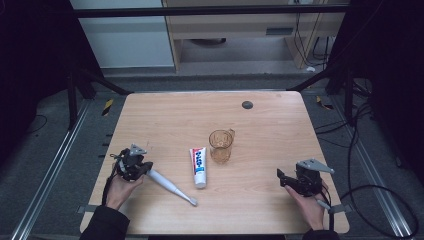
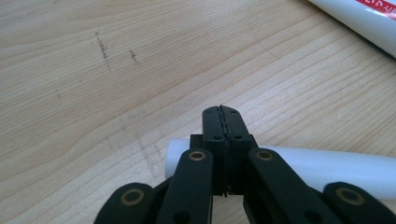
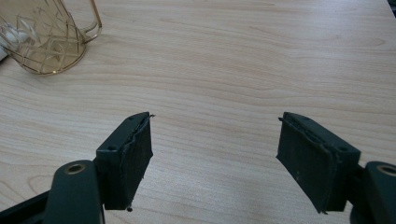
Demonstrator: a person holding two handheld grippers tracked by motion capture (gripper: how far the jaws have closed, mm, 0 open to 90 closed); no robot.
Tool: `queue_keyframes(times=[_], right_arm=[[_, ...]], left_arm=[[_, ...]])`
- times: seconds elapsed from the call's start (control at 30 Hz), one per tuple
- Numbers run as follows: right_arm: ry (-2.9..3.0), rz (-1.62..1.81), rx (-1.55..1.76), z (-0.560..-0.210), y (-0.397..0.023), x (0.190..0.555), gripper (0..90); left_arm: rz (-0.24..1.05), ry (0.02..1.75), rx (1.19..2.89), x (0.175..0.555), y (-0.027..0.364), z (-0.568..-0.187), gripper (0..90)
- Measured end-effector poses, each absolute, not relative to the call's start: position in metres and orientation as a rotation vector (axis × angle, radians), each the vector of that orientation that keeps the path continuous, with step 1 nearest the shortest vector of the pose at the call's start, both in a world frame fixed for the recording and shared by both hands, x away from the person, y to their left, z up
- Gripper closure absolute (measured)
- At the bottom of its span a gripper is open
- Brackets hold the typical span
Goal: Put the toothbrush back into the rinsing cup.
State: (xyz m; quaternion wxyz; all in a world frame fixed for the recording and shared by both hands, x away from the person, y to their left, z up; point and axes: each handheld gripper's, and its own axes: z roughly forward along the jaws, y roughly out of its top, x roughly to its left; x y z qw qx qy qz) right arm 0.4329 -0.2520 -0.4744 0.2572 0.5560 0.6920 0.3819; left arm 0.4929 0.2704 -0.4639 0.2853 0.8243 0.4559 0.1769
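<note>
A white electric toothbrush (image 1: 172, 187) lies slanted on the wooden table (image 1: 260, 120) near its front left. My left gripper (image 1: 147, 169) sits at the handle end with its jaws pressed together and nothing between them. In the left gripper view the shut tips (image 2: 223, 116) rest just over the white handle (image 2: 336, 170). A toothpaste tube (image 1: 199, 166) lies mid-table, its edge at the corner (image 2: 359, 18). Beside it stands an amber glass cup (image 1: 221, 145), also seen in the right gripper view (image 3: 46, 37). My right gripper (image 1: 281, 177) rests at the front right, jaws wide apart (image 3: 215, 140) over bare wood.
A dark round grommet (image 1: 247, 104) is set into the far side of the table. Metal rails (image 1: 60, 160) run along the floor on the left and right, and cables (image 1: 360, 150) trail on the right. Bare wood lies between the cup and my right gripper.
</note>
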Motion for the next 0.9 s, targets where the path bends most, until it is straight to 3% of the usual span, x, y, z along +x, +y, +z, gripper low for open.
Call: queue_keyframes(times=[0.9], right_arm=[[1.890, 1.025, 1.508, -0.475, -0.252, 0.433, 25.6]], left_arm=[[0.424, 1.210, 2.240, 0.462, 0.278, -0.468, 89.9]])
